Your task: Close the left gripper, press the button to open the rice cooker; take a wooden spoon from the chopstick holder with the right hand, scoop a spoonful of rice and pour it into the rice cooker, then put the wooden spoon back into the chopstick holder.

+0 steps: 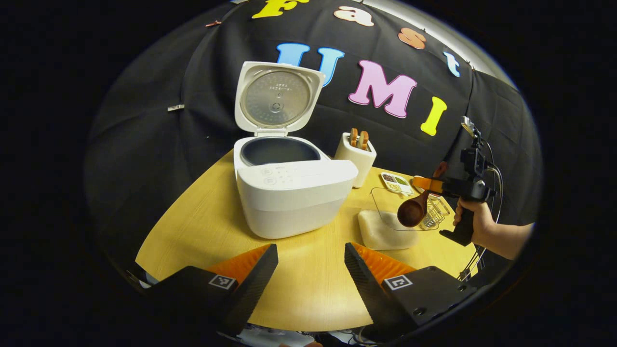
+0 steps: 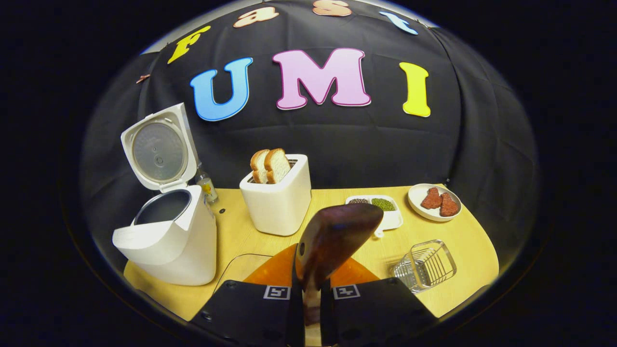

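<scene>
Right tongs grip wooden spoon; bowl forward.

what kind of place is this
Probably a mock kitchen counter set up in a recording booth: an open rice cooker, a toaster holding bread and a wooden spoon on a wooden table against black cloth.

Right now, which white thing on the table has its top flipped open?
The rice cooker: its lid stands straight up, showing the empty pot. The toaster has no lid, just two bread slices poking out.
</scene>
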`<state>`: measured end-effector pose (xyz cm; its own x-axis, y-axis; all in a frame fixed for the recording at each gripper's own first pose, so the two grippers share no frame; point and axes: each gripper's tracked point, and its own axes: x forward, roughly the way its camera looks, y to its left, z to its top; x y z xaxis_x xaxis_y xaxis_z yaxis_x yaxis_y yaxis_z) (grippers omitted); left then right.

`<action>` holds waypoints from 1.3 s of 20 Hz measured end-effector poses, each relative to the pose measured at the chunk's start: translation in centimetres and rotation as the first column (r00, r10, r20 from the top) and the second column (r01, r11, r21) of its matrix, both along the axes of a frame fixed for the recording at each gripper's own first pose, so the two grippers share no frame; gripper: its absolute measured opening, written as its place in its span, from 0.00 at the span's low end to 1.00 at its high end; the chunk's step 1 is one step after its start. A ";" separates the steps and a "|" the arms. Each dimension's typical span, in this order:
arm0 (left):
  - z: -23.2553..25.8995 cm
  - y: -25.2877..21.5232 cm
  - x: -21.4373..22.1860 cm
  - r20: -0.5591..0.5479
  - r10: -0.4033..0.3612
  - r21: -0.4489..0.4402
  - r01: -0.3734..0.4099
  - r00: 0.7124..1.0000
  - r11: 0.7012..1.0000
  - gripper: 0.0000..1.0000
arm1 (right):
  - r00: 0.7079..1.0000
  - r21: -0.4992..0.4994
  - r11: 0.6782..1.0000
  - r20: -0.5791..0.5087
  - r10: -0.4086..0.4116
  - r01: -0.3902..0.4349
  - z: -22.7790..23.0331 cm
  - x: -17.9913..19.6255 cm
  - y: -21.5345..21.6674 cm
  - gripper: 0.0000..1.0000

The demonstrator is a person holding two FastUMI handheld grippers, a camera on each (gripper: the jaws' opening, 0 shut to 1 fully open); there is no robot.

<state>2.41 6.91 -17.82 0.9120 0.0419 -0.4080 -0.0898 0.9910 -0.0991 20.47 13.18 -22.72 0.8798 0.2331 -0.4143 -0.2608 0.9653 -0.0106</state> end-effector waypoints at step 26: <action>-1.7 0.2 -2.9 0.002 0.023 0.037 -0.024 1.000 0.999 0.96 | 0.898 0.432 0.835 -0.413 -0.152 0.340 -3.3 -3.4 2.3 0.17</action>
